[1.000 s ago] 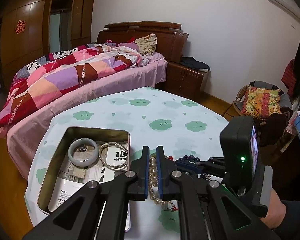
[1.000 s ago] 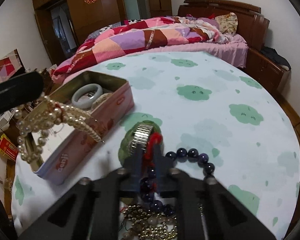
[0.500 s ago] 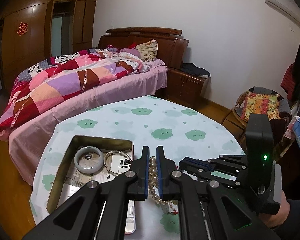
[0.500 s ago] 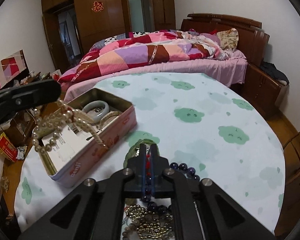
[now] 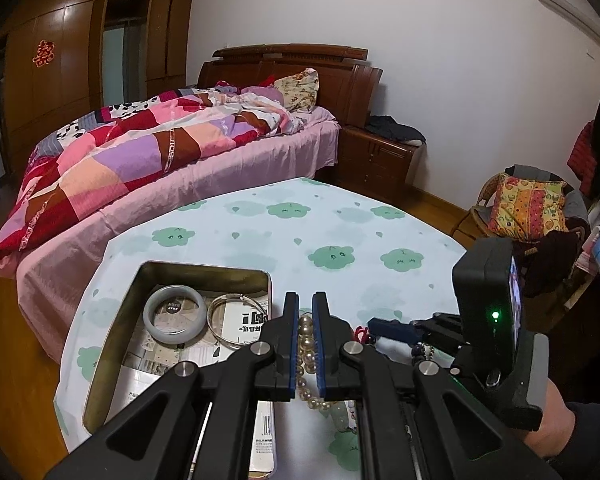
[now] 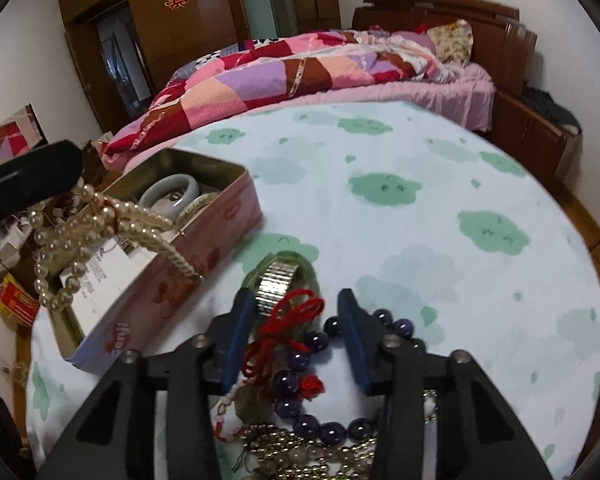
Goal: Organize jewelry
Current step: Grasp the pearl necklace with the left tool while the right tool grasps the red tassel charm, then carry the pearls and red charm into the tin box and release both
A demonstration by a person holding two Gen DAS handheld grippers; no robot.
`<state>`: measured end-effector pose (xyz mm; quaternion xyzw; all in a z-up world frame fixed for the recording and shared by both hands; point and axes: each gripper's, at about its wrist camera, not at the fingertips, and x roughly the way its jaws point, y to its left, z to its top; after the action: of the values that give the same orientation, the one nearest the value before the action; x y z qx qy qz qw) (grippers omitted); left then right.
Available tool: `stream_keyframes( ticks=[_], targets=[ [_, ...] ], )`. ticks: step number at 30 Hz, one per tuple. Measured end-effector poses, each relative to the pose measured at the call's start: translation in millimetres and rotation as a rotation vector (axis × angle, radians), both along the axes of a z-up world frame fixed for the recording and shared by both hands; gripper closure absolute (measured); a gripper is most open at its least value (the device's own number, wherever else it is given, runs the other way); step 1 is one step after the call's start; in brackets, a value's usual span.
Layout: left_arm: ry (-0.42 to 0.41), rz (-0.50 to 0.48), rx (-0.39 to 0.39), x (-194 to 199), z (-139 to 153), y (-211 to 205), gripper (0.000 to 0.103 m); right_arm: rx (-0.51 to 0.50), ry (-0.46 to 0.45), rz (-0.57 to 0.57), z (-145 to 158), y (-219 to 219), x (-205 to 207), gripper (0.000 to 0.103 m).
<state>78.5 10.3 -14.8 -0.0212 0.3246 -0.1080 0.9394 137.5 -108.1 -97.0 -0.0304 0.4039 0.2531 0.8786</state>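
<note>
Right wrist view: right gripper [image 6: 296, 316], jaws just opening, straddling dark purple bead bracelet [image 6: 324, 380] on table, seemingly untouched. Left gripper [image 5: 306, 320] pinching limp pearl strand [image 5: 307, 354] beside open tin box [image 5: 112, 328]; grip mid-strand.

left tongs [image 5: 306, 344] clamped, right tongs [image 6: 296, 334] just opening

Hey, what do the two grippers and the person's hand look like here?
Both grippers, left and right, are matte black plastic with angular cut-out arms, silver pivot screws and blue pads lining the fingers. In the left wrist view, the right one carries a black box with a green light. The right hand shows a dark sleeve.
</note>
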Motion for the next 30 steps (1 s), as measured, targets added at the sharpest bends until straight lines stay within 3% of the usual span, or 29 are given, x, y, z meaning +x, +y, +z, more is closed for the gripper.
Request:
stream_keyframes(
  ticks=[1,3,10,19,30],
  targets=[
    [0.000,-0.001,0.001,0.2,0.0,-0.2,0.097,0.008,0.004,0.007,0.4,-0.4,-0.3,0.067],
    [-0.003,-0.002,0.002,-0.2,0.9,-0.5,0.098,0.023,0.000,0.025,3.3,0.4,-4.5,0.098],
    [-0.022,0.001,0.000,-3.9,9.4,4.0,0.097,0.028,-0.057,0.033,18.6,-2.9,-19.9,0.100],
    [-0.057,0.011,-0.006,-10.1,27.0,15.6,0.097,0.055,-0.142,0.039,59.6,-5.3,-30.5,0.100],
    [-0.102,0.089,0.017,-5.0,49.5,57.9,0.097,0.046,-0.209,0.113,92.6,28.6,-27.0,0.100]
  ],
)
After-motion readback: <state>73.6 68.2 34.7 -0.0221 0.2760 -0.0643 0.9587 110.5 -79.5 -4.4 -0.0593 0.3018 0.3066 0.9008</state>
